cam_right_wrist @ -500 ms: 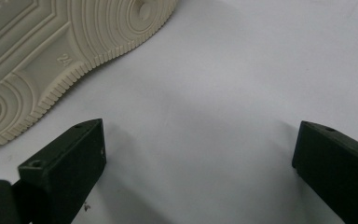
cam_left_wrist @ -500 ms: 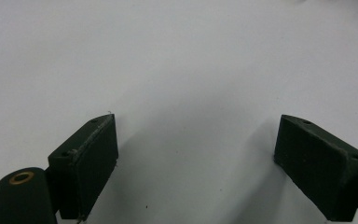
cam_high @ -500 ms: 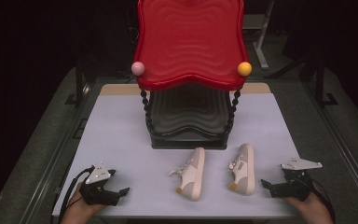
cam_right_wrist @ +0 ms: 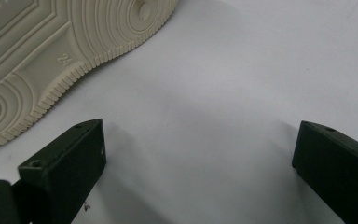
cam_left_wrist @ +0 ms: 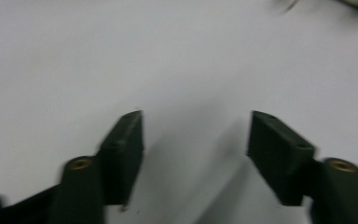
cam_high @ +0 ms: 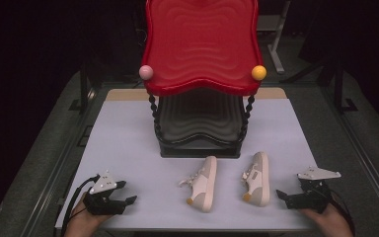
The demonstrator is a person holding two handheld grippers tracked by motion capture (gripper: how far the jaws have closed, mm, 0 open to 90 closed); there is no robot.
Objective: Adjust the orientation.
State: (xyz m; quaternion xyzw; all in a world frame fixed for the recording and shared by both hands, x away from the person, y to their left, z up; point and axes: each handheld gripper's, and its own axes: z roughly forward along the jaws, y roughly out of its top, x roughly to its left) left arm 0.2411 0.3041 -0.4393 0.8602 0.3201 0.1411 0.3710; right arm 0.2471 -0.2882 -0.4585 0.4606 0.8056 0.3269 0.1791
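Two white sneakers lie on their sides on the pale table (cam_high: 128, 143), the left shoe (cam_high: 202, 183) and the right shoe (cam_high: 256, 178), toes toward the rack. My left gripper (cam_high: 129, 191) rests at the front left corner, open, pointing right toward the left shoe and well apart from it. In the left gripper view the left gripper (cam_left_wrist: 196, 116) has only bare table between its jaws. My right gripper (cam_high: 282, 198) sits at the front right, open, pointing left at the right shoe. In the right gripper view the right gripper (cam_right_wrist: 200, 123) is wide apart, with the shoe's ribbed sole (cam_right_wrist: 51, 46) just beyond.
A two-tier rack stands at the middle back of the table, with a wavy red top shelf (cam_high: 202, 44) over a black lower shelf (cam_high: 200, 123). A pink ball (cam_high: 146, 72) and a yellow ball (cam_high: 259, 72) cap its front posts. Dark floor surrounds the table.
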